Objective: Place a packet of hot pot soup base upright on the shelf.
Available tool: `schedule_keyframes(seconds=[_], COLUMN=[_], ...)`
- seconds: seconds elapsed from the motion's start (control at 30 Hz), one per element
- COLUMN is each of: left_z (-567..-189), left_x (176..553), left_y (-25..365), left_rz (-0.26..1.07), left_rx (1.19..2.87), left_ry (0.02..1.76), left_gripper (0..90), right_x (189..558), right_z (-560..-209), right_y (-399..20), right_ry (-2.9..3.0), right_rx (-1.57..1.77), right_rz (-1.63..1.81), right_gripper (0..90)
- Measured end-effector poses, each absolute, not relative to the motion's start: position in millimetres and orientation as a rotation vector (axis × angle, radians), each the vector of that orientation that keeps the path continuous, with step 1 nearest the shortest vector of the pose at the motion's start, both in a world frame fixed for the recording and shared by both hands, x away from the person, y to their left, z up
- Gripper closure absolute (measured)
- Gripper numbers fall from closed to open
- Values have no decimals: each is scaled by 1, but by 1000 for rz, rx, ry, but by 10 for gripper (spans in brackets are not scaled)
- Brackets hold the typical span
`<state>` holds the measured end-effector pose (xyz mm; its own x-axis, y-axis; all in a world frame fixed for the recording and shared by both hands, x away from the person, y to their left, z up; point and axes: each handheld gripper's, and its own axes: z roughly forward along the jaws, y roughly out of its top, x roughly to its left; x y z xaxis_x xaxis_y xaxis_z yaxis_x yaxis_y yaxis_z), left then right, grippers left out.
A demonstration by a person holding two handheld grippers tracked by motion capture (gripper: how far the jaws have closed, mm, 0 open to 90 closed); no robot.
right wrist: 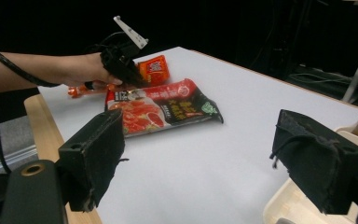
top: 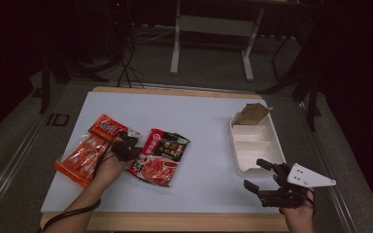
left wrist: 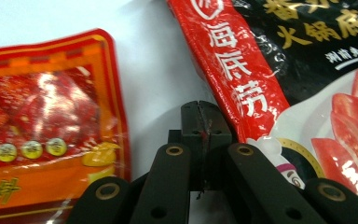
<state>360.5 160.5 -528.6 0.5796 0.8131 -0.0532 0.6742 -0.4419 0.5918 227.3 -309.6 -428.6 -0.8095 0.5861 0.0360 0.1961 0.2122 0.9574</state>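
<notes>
L gripper [left wrist: 200, 116]: jaws together, empty, on table btwn orange foil pouch [left wrist: 46, 126] & red-black glossy soup-base pouch [left wrist: 298, 79]. R gripper [right wrist: 200, 163]: jaws apart.

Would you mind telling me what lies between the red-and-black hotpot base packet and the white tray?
Nothing: between the hotpot base packet and the white tray there is bare white tabletop, as the high view shows.

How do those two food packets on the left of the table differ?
The orange packet is orange with a clear window, while the red and black packet is opaque, showing tomato slices. The orange packet lies left of the left claw, the red and black packet right of it. Both lie flat on the white table.
</notes>
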Motion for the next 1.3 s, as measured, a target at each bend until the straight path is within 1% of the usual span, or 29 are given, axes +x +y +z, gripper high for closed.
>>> schedule_keyframes(seconds=[0.3,0.43,0.53,0.57,0.67,0.7,0.8,1.3], left_z=[-529,-528,-527,-527,-527,-527,-528,-529], left_x=[353,343,338,334,329,326,322,313], left_y=[140,124,118,114,109,104,98,80], left_rz=[254,215,205,180,170,149,121,72], left_rx=[2265,2298,2306,2313,2325,2331,2329,2339], left_ry=[1113,1056,1038,1015,990,970,958,911], left_gripper=[900,900,900,900,900,900,900,900], right_x=[228,228,227,227,227,228,228,228], right_z=[-430,-431,-431,-431,-431,-431,-431,-432], right_y=[-308,-307,-307,-307,-307,-307,-307,-305], right_ry=[2174,2179,2178,2178,2178,2178,2179,2192], right_rx=[731,732,732,731,732,733,733,732], right_rz=[1625,1620,1623,1624,1623,1626,1622,1615], right_gripper=[163,164,164,164,164,164,164,164])
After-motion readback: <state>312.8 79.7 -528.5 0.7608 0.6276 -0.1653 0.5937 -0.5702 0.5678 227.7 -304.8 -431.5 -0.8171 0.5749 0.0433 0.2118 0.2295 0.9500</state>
